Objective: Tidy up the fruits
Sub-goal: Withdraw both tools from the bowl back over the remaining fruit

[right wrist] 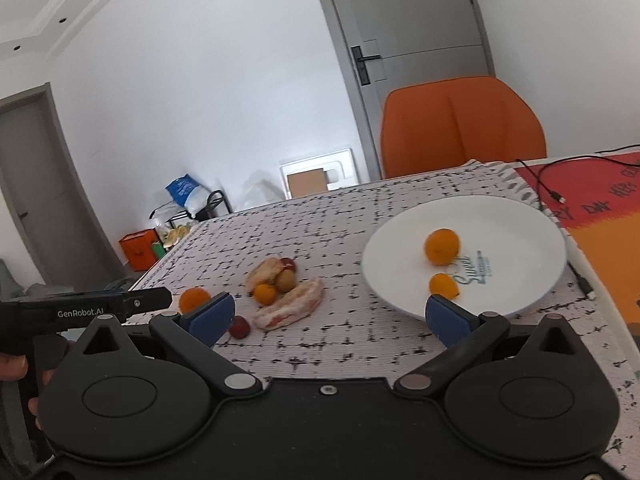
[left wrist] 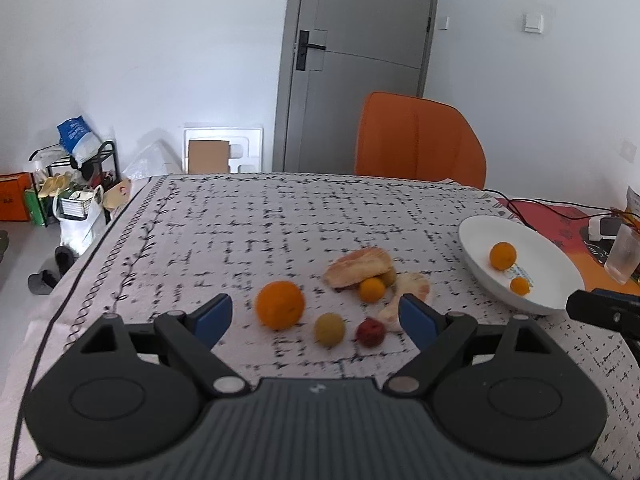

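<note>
A white plate (left wrist: 476, 236) at the right holds two small oranges (left wrist: 503, 255); it also shows in the right wrist view (right wrist: 516, 220). On the patterned tablecloth lie a large orange (left wrist: 279, 304), a yellow-green fruit (left wrist: 329, 329), a dark red fruit (left wrist: 370, 332), a small orange (left wrist: 371, 289) and two pale peeled pieces (left wrist: 358, 267). My left gripper (left wrist: 316, 316) is open, empty, just in front of the loose fruits. My right gripper (right wrist: 332, 314) is open, empty, between the loose fruits (right wrist: 290, 304) and the plate.
An orange chair (left wrist: 420, 140) stands behind the table. A black cable (right wrist: 548, 184) and a red-orange mat (right wrist: 592, 196) lie at the right. A clear cup (left wrist: 622, 256) stands beyond the plate. Clutter and a rack (left wrist: 76, 184) sit on the floor at the left.
</note>
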Action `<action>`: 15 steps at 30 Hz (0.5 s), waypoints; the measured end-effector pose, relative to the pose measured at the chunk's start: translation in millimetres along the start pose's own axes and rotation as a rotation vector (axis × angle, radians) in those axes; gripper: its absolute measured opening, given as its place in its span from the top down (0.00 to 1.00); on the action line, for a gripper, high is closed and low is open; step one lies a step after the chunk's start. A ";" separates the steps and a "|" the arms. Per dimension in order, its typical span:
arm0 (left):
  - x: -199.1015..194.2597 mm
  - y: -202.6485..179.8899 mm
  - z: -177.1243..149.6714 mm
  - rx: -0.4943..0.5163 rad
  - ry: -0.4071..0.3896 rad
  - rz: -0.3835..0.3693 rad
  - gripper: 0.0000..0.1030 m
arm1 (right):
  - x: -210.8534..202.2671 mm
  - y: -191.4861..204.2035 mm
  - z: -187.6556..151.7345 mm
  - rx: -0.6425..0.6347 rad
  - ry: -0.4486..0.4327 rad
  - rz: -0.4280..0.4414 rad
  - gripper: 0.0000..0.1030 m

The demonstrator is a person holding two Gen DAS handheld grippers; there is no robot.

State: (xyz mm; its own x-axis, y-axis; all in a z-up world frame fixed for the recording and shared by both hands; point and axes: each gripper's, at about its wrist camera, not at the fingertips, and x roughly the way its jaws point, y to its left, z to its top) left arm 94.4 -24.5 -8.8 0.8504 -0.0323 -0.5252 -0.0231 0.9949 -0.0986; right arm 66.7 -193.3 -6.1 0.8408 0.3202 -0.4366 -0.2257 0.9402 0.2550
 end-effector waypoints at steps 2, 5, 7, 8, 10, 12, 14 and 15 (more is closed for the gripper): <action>-2.3 5.9 -2.0 -0.009 -0.002 0.008 0.14 | 2.9 5.2 -0.5 -0.011 0.009 0.004 0.00; -4.4 17.8 -4.6 -0.036 0.001 0.012 0.14 | 7.9 12.0 -1.3 -0.026 0.023 0.011 0.00; -4.8 24.0 -5.9 -0.047 0.005 0.012 0.14 | 11.2 15.2 -1.4 -0.029 0.028 0.016 0.00; -5.6 27.2 -6.7 -0.052 0.003 0.014 0.14 | 13.1 16.3 -1.4 -0.031 0.033 0.019 0.00; -6.5 32.5 -7.6 -0.057 -0.005 0.012 0.14 | 15.7 18.6 -2.0 -0.037 0.042 0.029 0.00; -5.9 37.9 -8.5 -0.071 -0.007 0.012 0.14 | 20.3 21.5 -2.3 -0.049 0.054 0.029 0.00; -4.7 43.2 -9.7 -0.090 -0.005 0.008 0.14 | 24.9 23.8 -2.3 -0.053 0.065 0.022 0.00; -4.0 45.1 -10.0 -0.095 -0.004 0.004 0.14 | 26.3 24.4 -2.1 -0.052 0.068 0.021 0.00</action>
State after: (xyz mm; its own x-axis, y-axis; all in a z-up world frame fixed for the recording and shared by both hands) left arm 84.7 19.5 -19.6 0.8521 -0.0277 -0.5226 -0.0763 0.9814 -0.1764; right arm 82.3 -161.7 -13.2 0.8006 0.3452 -0.4898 -0.2695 0.9375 0.2204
